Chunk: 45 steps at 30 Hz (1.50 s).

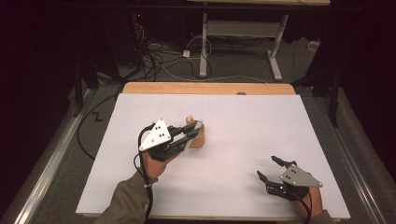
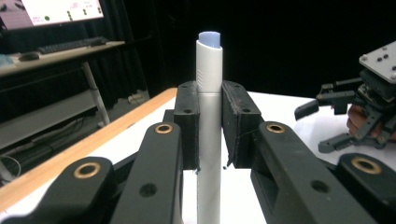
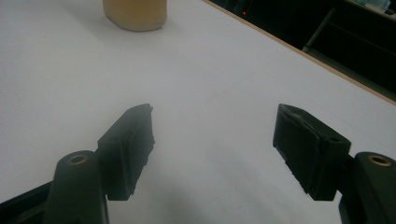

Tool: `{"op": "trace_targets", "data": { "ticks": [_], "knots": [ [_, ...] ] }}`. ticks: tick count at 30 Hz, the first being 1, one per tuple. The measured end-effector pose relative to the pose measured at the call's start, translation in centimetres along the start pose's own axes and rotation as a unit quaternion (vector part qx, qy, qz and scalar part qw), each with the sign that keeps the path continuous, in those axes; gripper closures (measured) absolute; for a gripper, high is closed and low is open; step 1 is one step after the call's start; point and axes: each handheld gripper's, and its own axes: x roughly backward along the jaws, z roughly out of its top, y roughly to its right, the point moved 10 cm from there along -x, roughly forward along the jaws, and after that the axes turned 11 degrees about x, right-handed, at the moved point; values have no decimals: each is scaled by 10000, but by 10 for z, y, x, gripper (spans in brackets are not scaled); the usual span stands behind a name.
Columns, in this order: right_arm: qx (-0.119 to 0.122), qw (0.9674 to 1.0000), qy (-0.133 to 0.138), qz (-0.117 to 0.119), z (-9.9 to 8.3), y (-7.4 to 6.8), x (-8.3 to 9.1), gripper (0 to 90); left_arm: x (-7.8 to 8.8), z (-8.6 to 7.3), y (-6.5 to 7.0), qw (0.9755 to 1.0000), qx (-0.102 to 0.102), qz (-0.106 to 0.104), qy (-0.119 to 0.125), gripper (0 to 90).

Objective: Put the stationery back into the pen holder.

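A white pen (image 2: 209,93) with a pale blue tip stands upright between the jaws of my left gripper (image 2: 210,100), whose pads press on its barrel. From above, my left gripper (image 1: 192,129) holds the pen's blue tip (image 1: 201,122) right over a tan, rounded holder (image 1: 198,140) near the middle of the white table cover (image 1: 252,121). Whether the pen touches the holder I cannot tell. My right gripper (image 1: 267,166) rests low at the front right, jaws wide apart and nothing between them. In its own view my right gripper (image 3: 215,126) faces bare cover, with the tan holder (image 3: 135,14) far off.
The wooden table edge (image 1: 205,87) runs along the far side. Beyond it a desk frame (image 1: 243,32) and loose cables (image 1: 159,60) lie on the floor. My right gripper (image 2: 359,116) also appears at the right of the left gripper view.
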Motion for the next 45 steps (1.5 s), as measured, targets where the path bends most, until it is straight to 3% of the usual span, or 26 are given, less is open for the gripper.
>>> {"op": "trace_targets", "data": {
  "ticks": [9,26,45],
  "knots": [
    [35,10000,46,-34,2,0,2,288,4,15,-7,9998,26,67,198,753],
    [39,10000,47,-17,2,0,2,288,-8,36,-21,9993,81,80,350,753],
    [67,10000,67,24,2,-1,3,288,-44,25,-42,9992,240,4,311,752]
  ]
}}
